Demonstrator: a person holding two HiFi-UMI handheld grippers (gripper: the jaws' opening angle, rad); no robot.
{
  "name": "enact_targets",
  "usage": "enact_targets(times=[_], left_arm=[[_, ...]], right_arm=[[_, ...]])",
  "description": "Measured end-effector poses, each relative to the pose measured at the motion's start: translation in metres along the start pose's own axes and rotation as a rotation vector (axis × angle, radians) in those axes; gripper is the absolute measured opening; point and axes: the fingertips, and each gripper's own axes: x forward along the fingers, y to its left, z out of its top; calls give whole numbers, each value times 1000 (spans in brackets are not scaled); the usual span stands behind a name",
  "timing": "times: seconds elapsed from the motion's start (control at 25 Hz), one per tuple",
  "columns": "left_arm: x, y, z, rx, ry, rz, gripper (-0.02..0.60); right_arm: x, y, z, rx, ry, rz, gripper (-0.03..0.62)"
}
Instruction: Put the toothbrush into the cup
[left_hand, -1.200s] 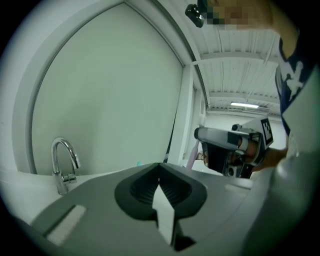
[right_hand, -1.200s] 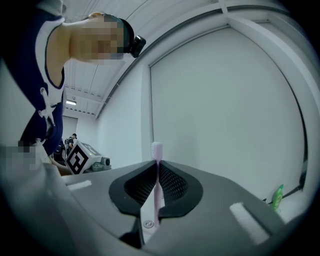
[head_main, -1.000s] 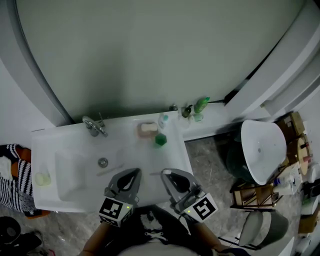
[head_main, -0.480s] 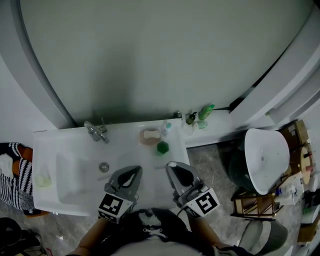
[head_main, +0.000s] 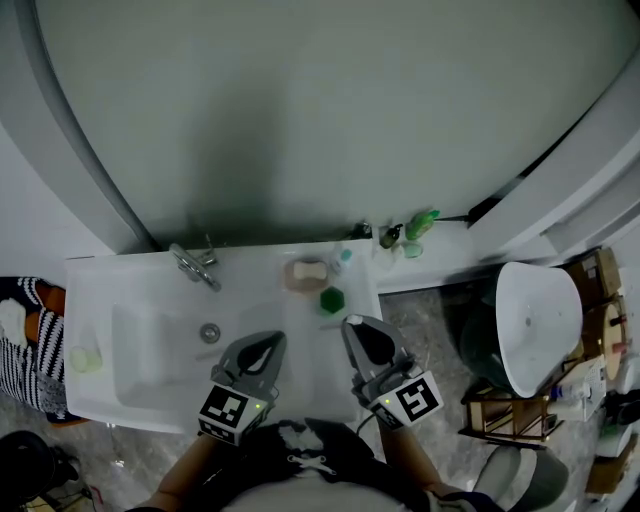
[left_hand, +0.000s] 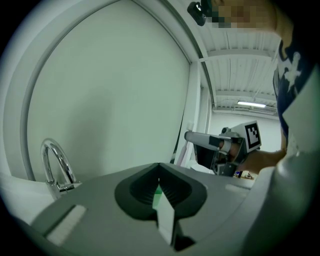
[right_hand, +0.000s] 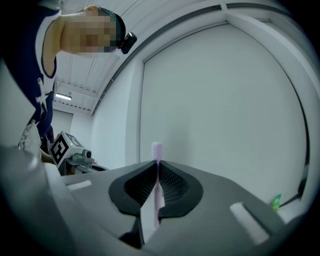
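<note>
A small green cup (head_main: 332, 299) stands on the white sink's (head_main: 140, 300) right counter, in front of a soap dish (head_main: 305, 272). My right gripper (head_main: 358, 327) hovers just short of the cup, slightly to its right. It is shut on a pink toothbrush (right_hand: 157, 172), which stands upright with the bristle head above the jaws. My left gripper (head_main: 270, 340) is over the sink's front edge with its jaws shut and nothing held. A sliver of green (left_hand: 156, 198) shows at its jaw seam.
A chrome faucet (head_main: 195, 265) and a drain (head_main: 209, 332) lie to the left. Green bottles (head_main: 420, 225) stand on the ledge behind the cup. A white bowl-shaped fixture (head_main: 535, 310) and a wooden rack (head_main: 510, 405) are at the right, and a striped cloth (head_main: 20, 340) at the left edge.
Both grippers have moved forward over the sink's front. The right one, with the toothbrush, has come nearer the green cup. Both pairs of jaws stay as they were.
</note>
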Motion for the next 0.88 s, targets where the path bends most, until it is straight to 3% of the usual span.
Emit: enact_targets(times=[0.88], left_arm=[[26,21,-17,-51,59,11,0]], right_arm=[[31,-58,-37,26,62,-79,17]])
